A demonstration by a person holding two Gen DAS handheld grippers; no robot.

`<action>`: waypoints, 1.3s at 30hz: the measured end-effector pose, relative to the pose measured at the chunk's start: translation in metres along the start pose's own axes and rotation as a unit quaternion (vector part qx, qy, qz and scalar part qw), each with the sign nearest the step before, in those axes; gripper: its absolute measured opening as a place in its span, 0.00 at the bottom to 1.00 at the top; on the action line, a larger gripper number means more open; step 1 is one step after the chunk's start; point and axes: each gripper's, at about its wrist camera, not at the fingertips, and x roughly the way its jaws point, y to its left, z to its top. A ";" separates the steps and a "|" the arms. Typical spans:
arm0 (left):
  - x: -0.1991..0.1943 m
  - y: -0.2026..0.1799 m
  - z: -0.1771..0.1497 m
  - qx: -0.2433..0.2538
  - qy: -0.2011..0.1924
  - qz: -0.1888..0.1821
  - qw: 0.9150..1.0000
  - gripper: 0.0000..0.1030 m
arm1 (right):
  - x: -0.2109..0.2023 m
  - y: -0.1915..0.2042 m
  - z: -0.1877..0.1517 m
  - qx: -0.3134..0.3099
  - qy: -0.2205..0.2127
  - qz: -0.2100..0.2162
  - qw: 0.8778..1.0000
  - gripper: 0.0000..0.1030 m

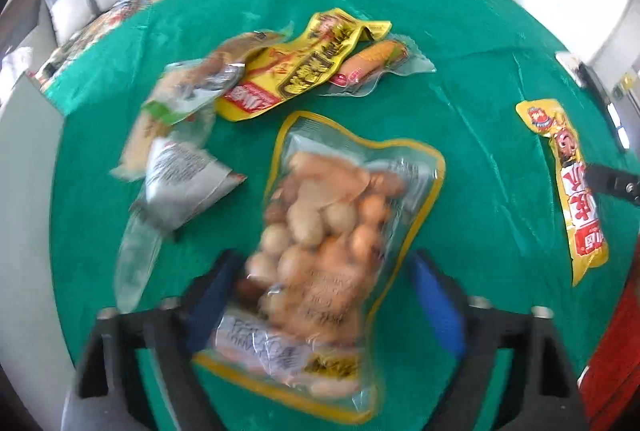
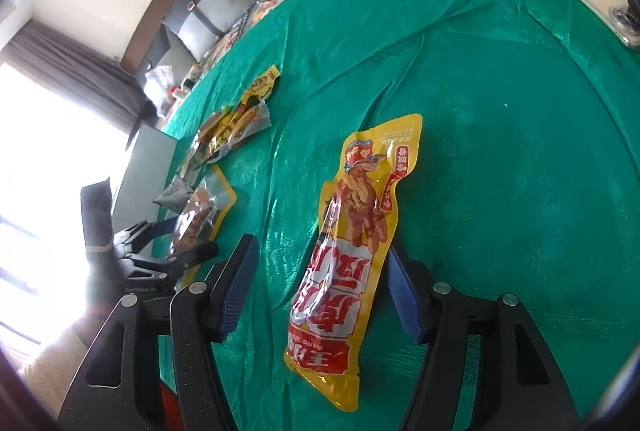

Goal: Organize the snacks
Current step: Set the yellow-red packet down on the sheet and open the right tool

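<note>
A clear, yellow-edged pack of brown egg-like snacks (image 1: 332, 215) lies on the green cloth (image 1: 460, 71). My left gripper (image 1: 326, 295) straddles its near half. The left blue pad is at the pack's edge and the right pad stands a little clear, so the jaws are open. A long yellow-and-red snack pack (image 2: 352, 243) lies flat between the fingers of my right gripper (image 2: 320, 291), which is open. Its left pad is well off the pack and its right pad is at the pack's edge. In the left wrist view the same long yellow-and-red snack pack (image 1: 572, 191) lies far right.
A loose pile lies beyond the egg pack: a yellow pouch (image 1: 296, 71), a corn sausage pack (image 1: 372, 63), a silver packet (image 1: 180, 183) and a green-and-white one (image 1: 180, 99). A phone (image 2: 608, 11) lies far right. A grey box (image 2: 148, 167) stands at the table's left edge.
</note>
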 end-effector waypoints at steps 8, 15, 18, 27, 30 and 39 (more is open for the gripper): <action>-0.034 0.009 -0.075 -0.175 -0.054 0.038 0.982 0.59 | 0.029 0.073 -0.036 -0.244 0.061 -0.075 0.965 0.53; -0.019 0.018 -0.073 -0.153 -0.068 0.086 0.982 0.97 | 0.041 0.068 -0.011 -0.208 0.014 -0.084 0.974 0.68; -0.018 0.026 -0.075 -0.150 -0.088 0.089 0.981 1.00 | 0.014 0.060 -0.009 -0.181 -0.021 -0.101 0.978 0.71; -0.014 0.031 -0.071 -0.165 -0.098 0.101 0.976 1.00 | 0.017 -0.002 0.043 -0.100 -0.038 -0.281 0.954 0.80; -0.013 0.031 -0.071 -0.165 -0.098 0.102 0.976 1.00 | 0.034 0.002 0.065 -0.128 -0.045 -0.280 0.950 0.81; -0.013 0.030 -0.070 -0.165 -0.098 0.102 0.976 1.00 | 0.055 -0.003 0.088 -0.116 -0.080 -0.280 0.950 0.99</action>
